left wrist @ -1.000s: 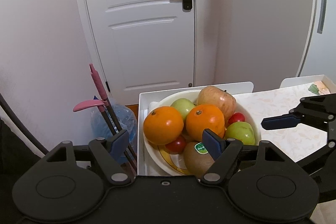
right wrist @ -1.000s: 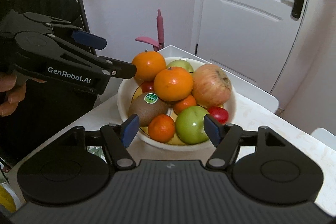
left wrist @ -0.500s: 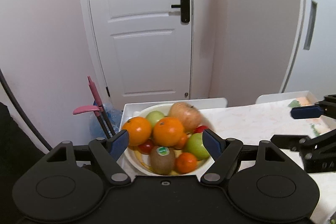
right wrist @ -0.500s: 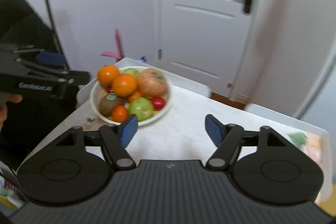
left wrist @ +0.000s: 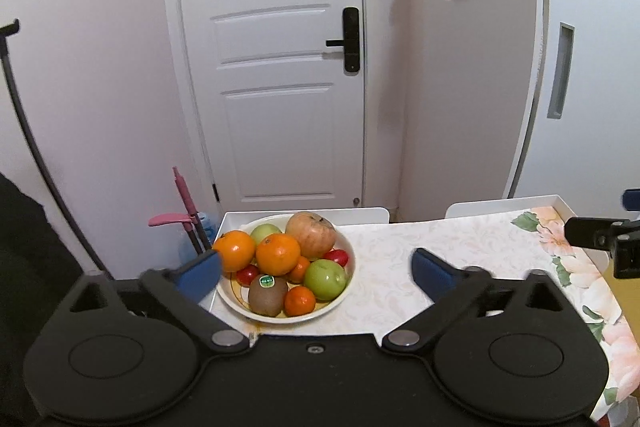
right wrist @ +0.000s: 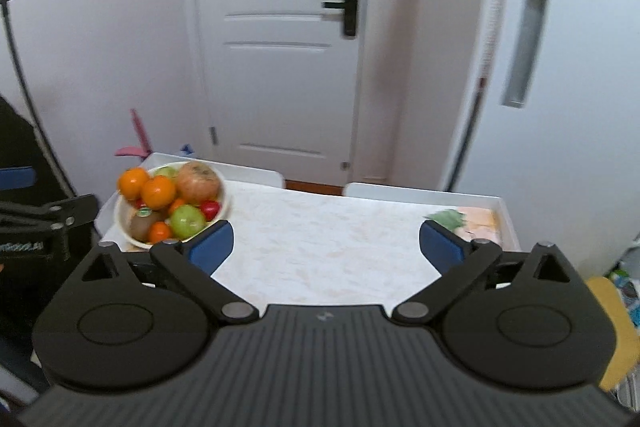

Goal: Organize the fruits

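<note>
A white bowl point(left wrist: 347, 287) stands at the table's far left corner, piled with oranges point(left wrist: 278, 254), a reddish apple point(left wrist: 311, 234), green apples point(left wrist: 325, 279), a kiwi point(left wrist: 267, 295), small tangerines and cherry tomatoes. My left gripper point(left wrist: 316, 273) is open and empty, held back from the bowl and above it. My right gripper point(right wrist: 325, 243) is open and empty over the table's middle, with the bowl point(right wrist: 122, 227) to its left. Each gripper shows at the edge of the other's view.
The table point(left wrist: 460, 247) has a pale floral cloth and white raised edges. A white door point(left wrist: 276, 67) and wall stand behind it. Pink-handled tools point(left wrist: 184, 203) lean at the left beside the table. A yellow object point(right wrist: 612, 327) lies at the right.
Both grippers have drawn back and up from the bowl, which now looks smaller and farther. The right gripper has swung to the right, over the table's middle. Both jaws stay open.
</note>
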`<state>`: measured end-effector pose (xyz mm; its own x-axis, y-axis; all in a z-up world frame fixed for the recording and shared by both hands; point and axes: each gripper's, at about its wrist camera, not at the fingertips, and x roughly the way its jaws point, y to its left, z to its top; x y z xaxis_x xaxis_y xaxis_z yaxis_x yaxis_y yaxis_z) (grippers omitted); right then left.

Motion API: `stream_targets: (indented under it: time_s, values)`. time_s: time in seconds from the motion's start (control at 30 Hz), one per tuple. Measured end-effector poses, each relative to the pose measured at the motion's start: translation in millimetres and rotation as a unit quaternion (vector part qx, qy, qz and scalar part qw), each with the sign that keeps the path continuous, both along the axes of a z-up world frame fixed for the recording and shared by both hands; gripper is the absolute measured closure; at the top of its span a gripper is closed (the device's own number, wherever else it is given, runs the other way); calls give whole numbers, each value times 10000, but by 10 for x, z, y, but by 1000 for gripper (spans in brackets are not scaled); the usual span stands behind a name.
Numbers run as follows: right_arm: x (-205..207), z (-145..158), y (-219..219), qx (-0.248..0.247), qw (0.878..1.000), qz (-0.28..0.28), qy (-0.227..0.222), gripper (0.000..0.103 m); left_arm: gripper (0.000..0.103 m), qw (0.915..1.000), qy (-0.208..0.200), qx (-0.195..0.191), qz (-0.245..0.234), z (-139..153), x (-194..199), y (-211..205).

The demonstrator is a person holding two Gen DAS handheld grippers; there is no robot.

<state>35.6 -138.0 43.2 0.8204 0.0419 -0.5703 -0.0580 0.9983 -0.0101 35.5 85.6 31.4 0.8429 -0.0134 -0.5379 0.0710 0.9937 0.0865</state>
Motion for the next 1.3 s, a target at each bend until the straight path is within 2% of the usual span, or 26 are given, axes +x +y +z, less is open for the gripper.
stream_targets:
  time_s: [0.37,1.3]
  values:
    - [-224,-148,-216,170,9988,-429,171,0,0,9998,23,-170,109,-2,-255,-133]
    - [-276,-127,-251,191,9981,-550,183,0,0,9998,-38,-164,48,6,-292,-181]
